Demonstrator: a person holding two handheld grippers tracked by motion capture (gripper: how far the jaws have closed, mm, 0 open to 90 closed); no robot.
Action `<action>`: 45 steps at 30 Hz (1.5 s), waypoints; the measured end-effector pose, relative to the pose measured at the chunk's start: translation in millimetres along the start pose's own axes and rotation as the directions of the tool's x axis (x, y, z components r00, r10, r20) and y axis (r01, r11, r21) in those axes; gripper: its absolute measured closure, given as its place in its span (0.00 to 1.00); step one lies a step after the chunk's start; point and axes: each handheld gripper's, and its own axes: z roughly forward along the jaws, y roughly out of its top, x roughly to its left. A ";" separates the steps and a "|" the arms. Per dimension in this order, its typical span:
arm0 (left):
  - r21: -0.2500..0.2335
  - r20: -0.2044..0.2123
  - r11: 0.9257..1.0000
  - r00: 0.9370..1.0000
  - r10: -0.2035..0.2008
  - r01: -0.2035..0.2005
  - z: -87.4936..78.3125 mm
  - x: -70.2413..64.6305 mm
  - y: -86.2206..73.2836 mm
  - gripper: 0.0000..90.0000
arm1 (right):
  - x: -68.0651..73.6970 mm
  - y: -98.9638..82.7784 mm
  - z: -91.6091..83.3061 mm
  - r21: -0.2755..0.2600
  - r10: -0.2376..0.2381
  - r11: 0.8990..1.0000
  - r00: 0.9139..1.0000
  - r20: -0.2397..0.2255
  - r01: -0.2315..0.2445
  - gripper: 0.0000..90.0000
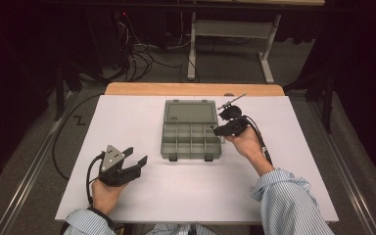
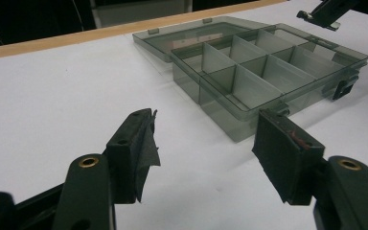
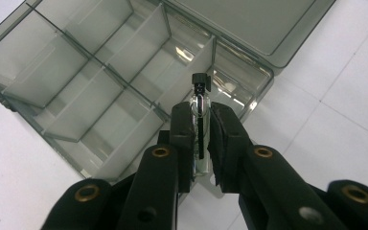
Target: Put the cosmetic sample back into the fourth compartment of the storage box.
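The right gripper [image 3: 201, 129] has its jaws pressed in on a small metal tool [image 3: 199, 103], a thin shiny piece with a black knob at its tip, and it hangs over the right-hand end of the open organizer box [image 1: 191, 139], just above the compartments nearest the hinge. The pinch is taken low on the piece so that the knobbed end sticks out past the pads, which looks like a way to lower it into a cell without the jaws fouling the dividers. Judging from that, the step in hand is putting the piece away in the box, and it has not been let go yet. The lid [image 1: 190, 111] lies flat on the far side, folded right back so that every cell is reachable from above. The left gripper [image 1: 133, 162] rests near the front left of the white table [image 1: 127, 117], well apart from the box, with its jaws spread and nothing between them; it seems parked there to keep out of the way. Counted: 1 box, 1 lid, 1 metal piece, 2 grippers, and 8 compartments as far as I can tell, in 2 rows of 4, all of them empty. At the box's near edge 2 dark latches [image 1: 173, 157] point toward the person.
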 end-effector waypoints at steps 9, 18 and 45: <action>-0.001 -0.002 1.000 1.000 0.001 -0.001 -0.4 0.0 0.0 0.43 | -1.0 5.2 9.5 0.010 0.000 1.000 0.999 0.032 -0.001 0.91; 0.002 0.003 1.000 1.000 0.003 -0.003 0.3 -0.1 0.0 0.43 | -0.5 7.3 17.5 0.008 0.000 1.000 0.999 0.045 0.000 0.91; 0.005 0.004 1.000 1.000 0.001 -0.001 0.7 -0.4 0.1 0.43 | 1.4 5.1 20.9 0.021 -0.001 1.000 0.999 0.042 0.000 0.87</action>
